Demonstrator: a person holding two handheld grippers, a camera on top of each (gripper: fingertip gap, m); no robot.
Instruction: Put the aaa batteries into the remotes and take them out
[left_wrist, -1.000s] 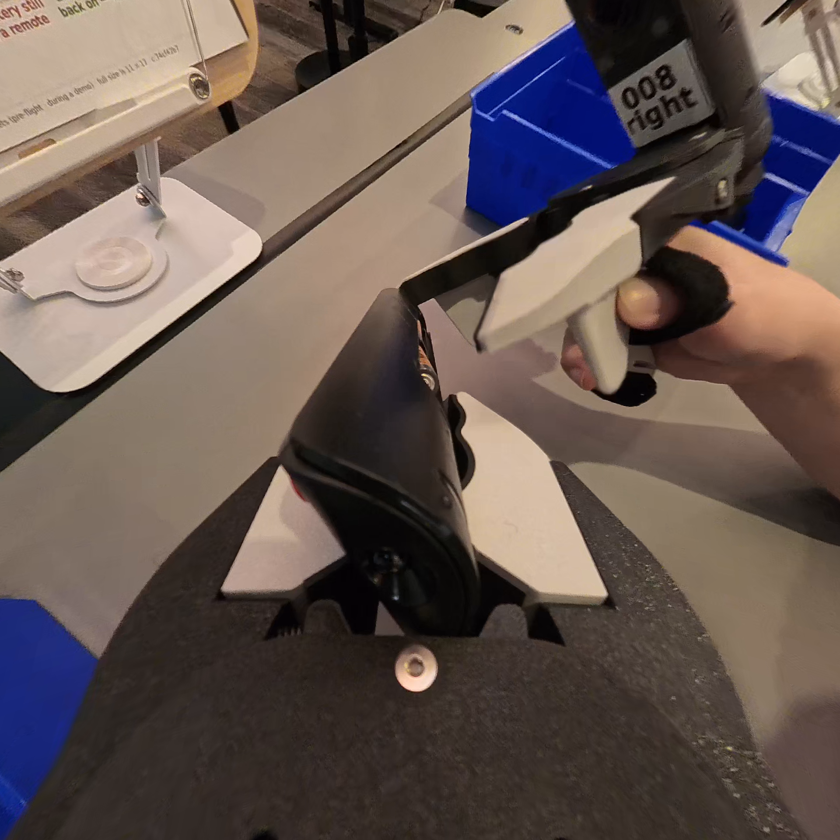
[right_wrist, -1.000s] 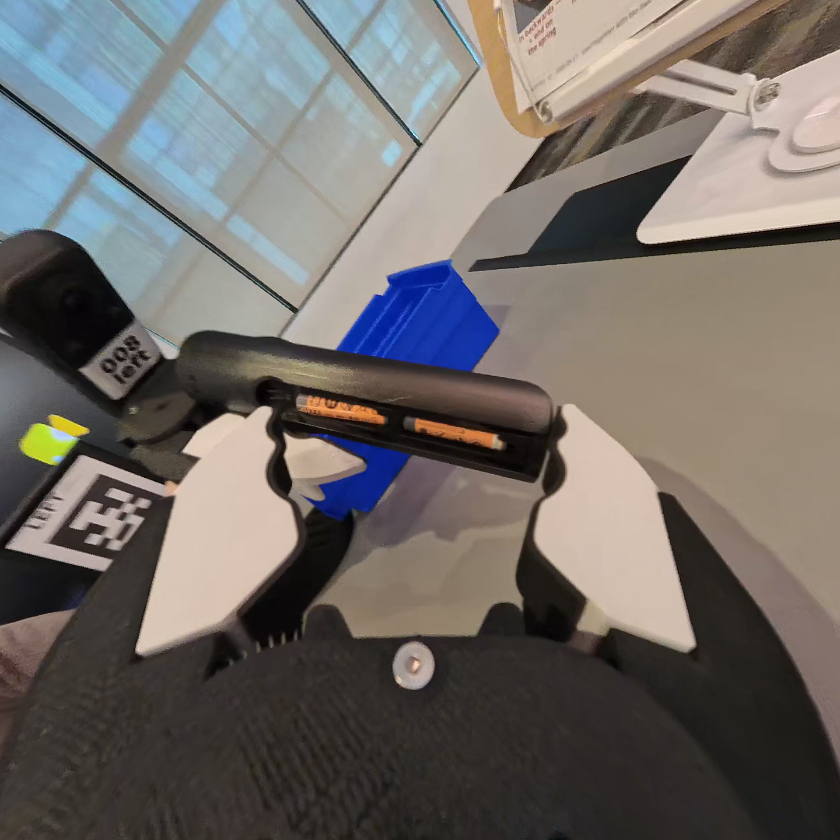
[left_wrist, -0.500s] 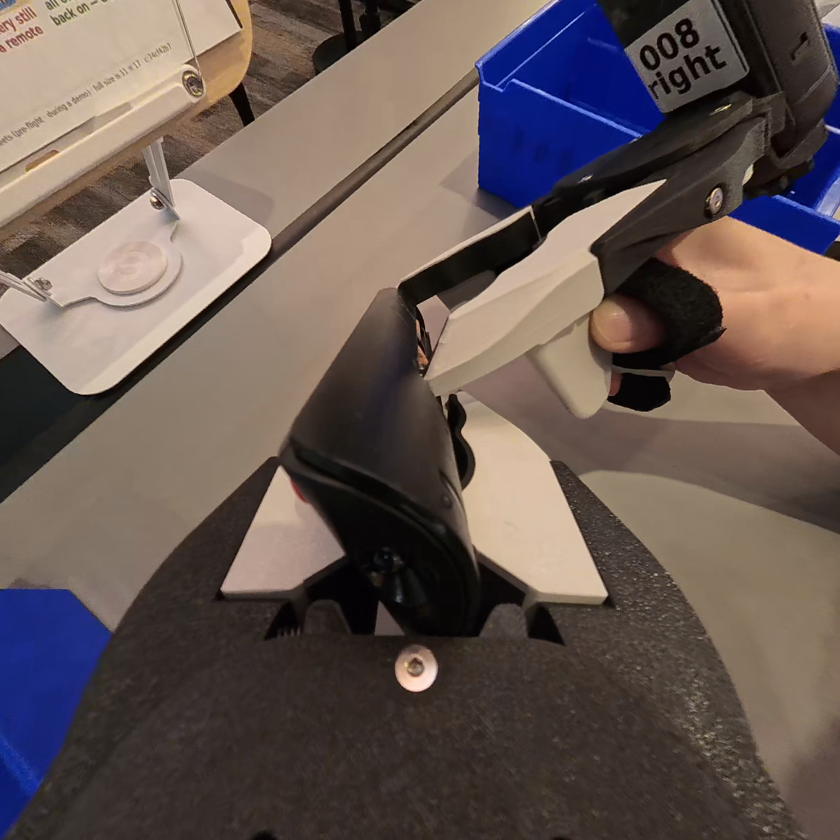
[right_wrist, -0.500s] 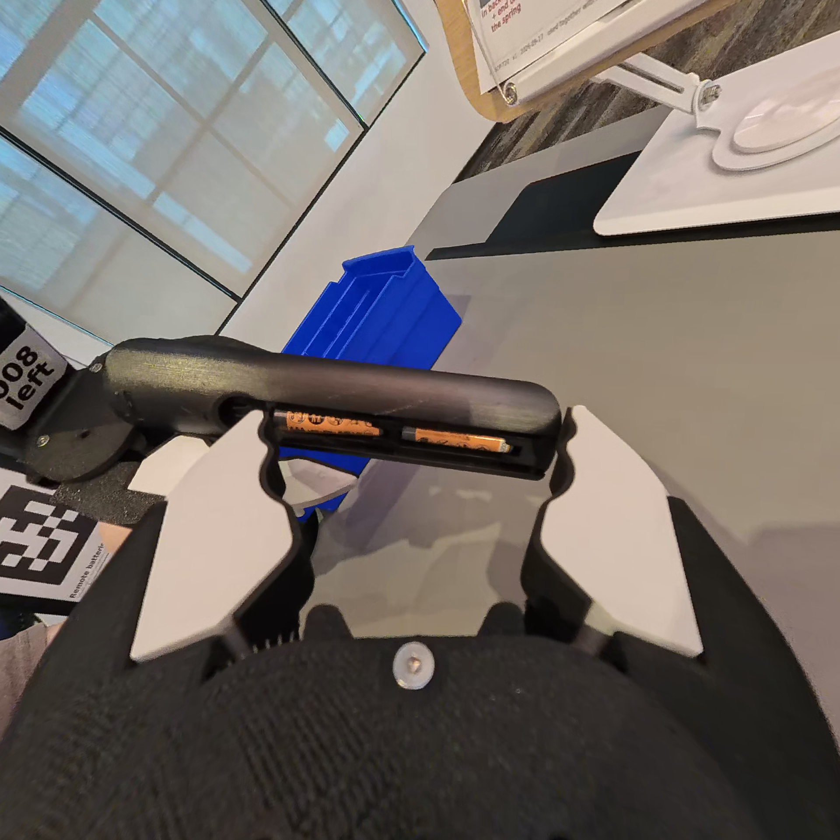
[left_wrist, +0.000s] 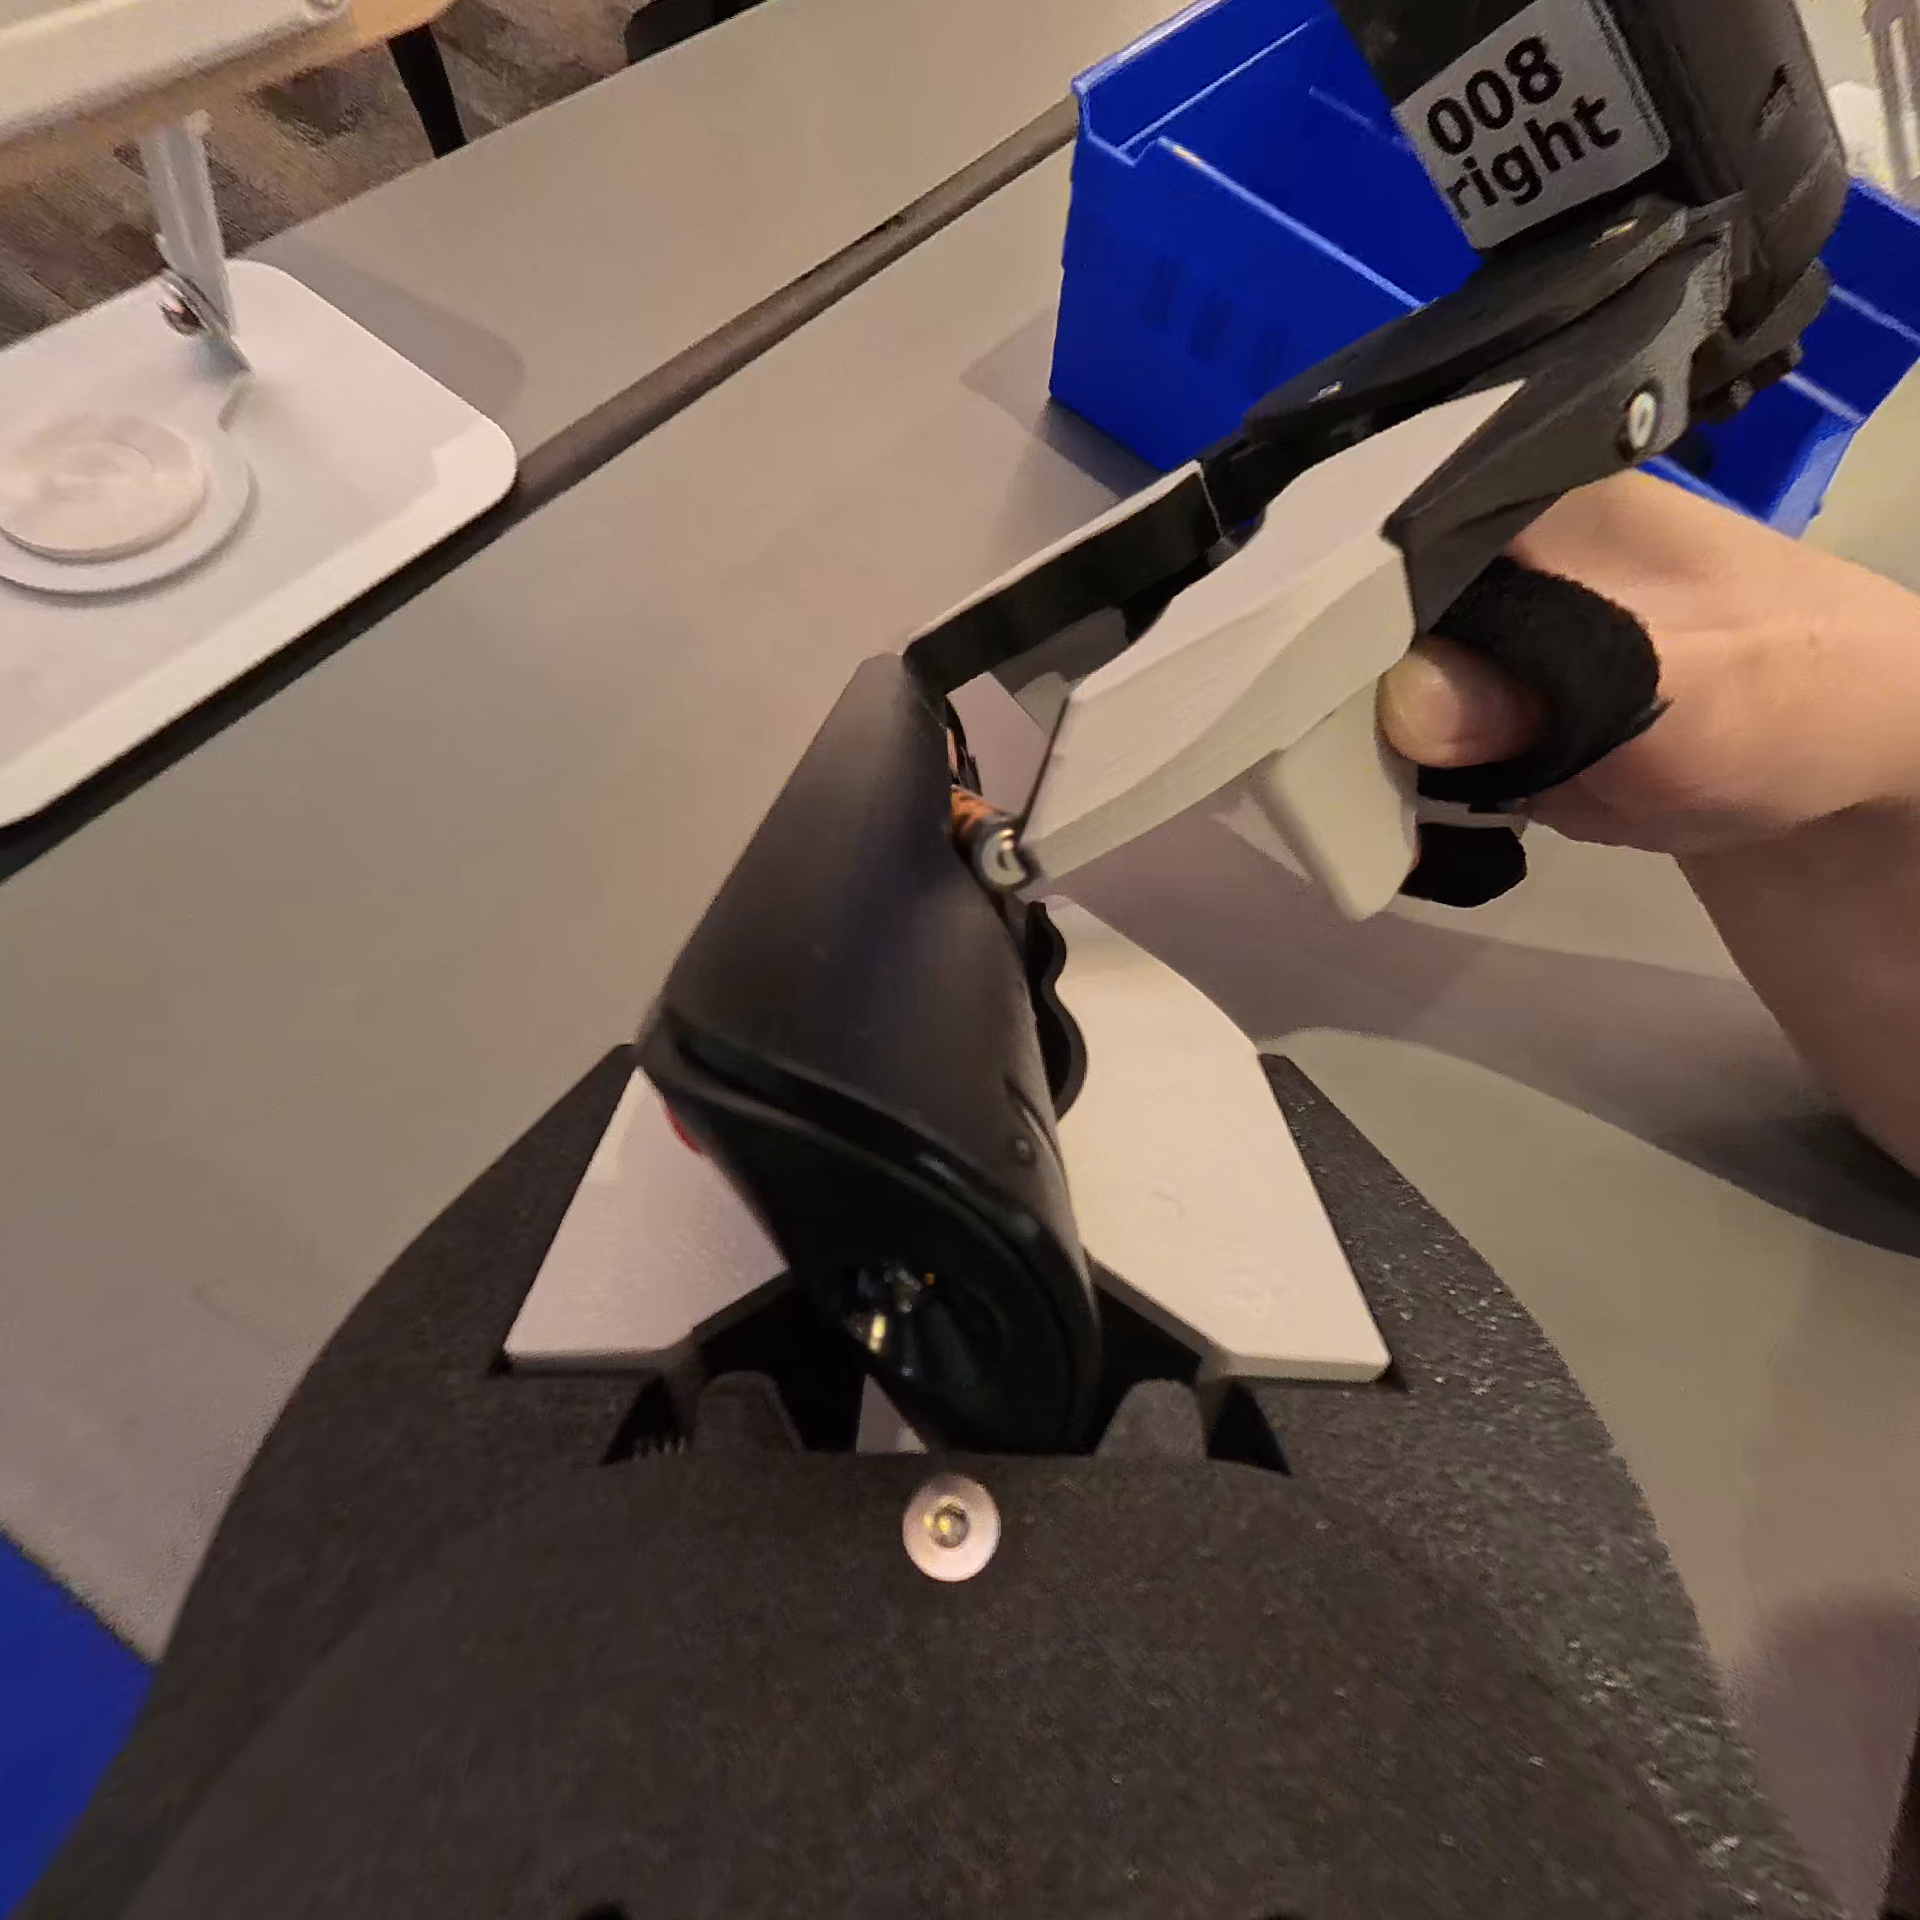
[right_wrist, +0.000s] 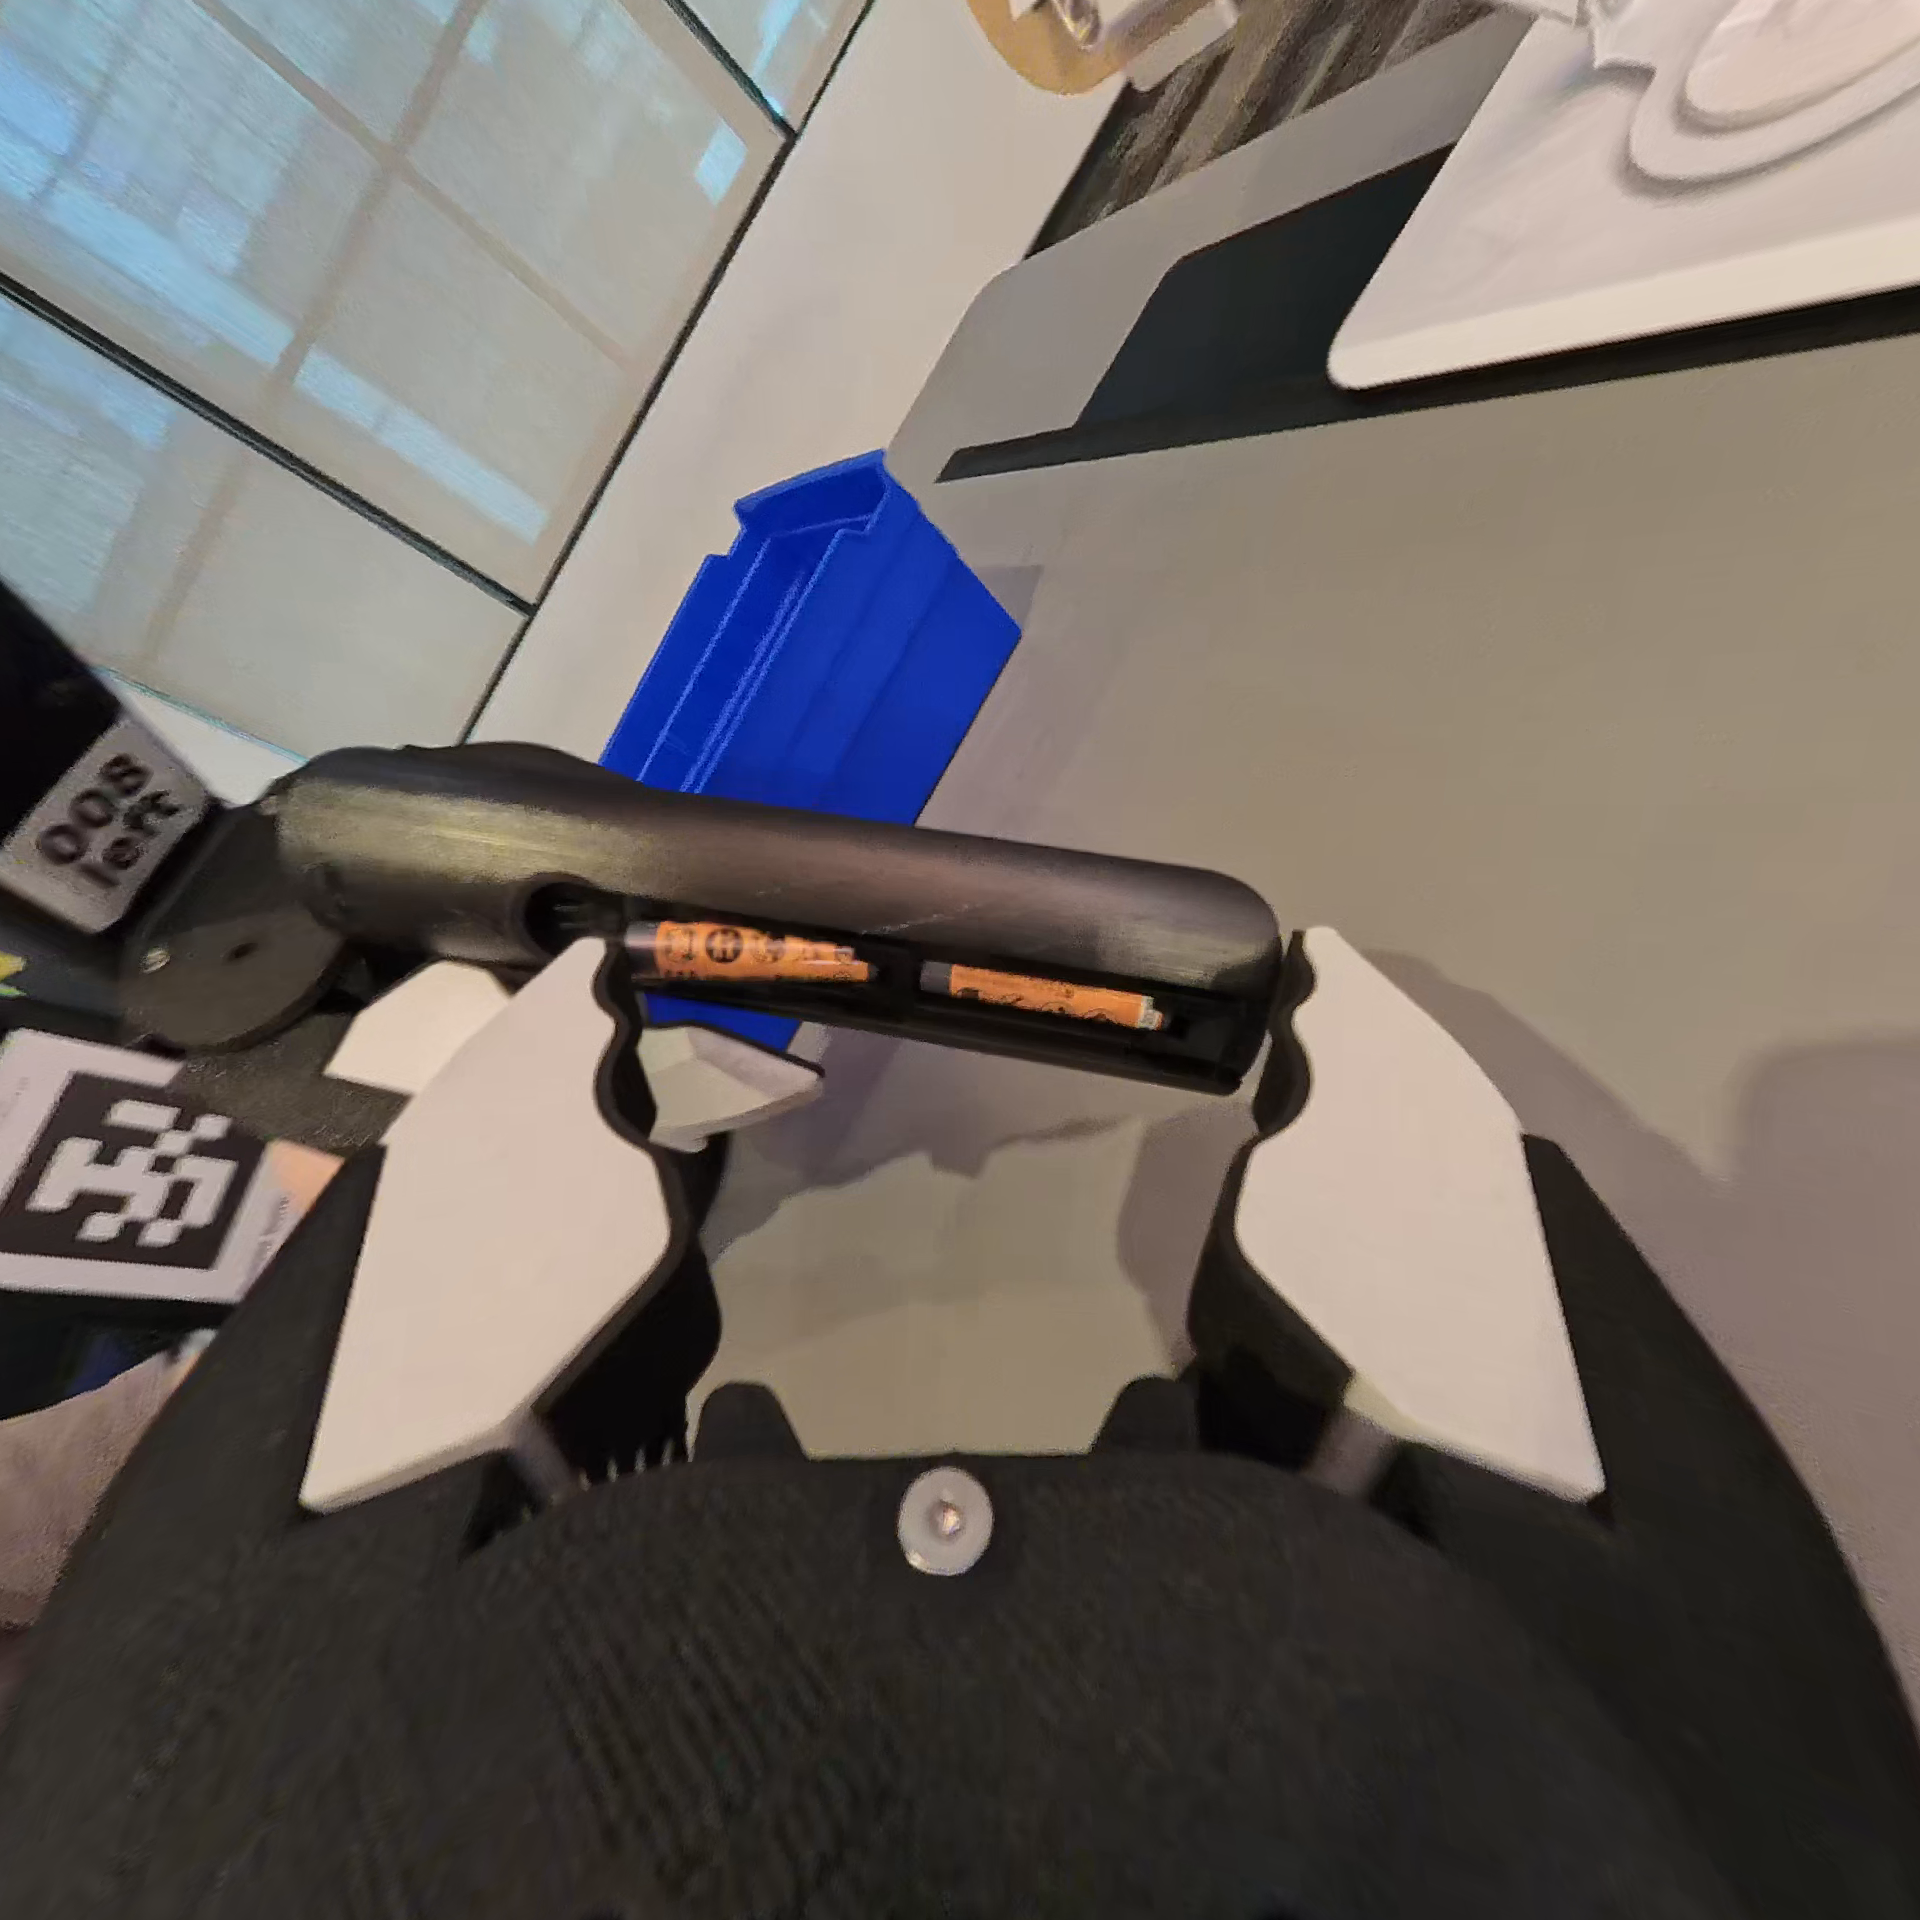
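Orange batteries (right_wrist: 764, 953) sit in the remote (right_wrist: 852, 873) clamped by the left hand-held gripper (left_wrist: 935, 1060); right hand-held gripper (right_wrist: 951, 997) spread wide.

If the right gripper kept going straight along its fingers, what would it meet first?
Most likely the black remote with its open battery bay and two orange AAA batteries, lying straight across the right gripper; its fingertips look right at it already.

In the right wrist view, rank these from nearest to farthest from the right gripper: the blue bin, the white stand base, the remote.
1. remote, spanning the right gripper fingertips.
2. blue bin, behind the remote, left of centre.
3. white stand base, far upper right.
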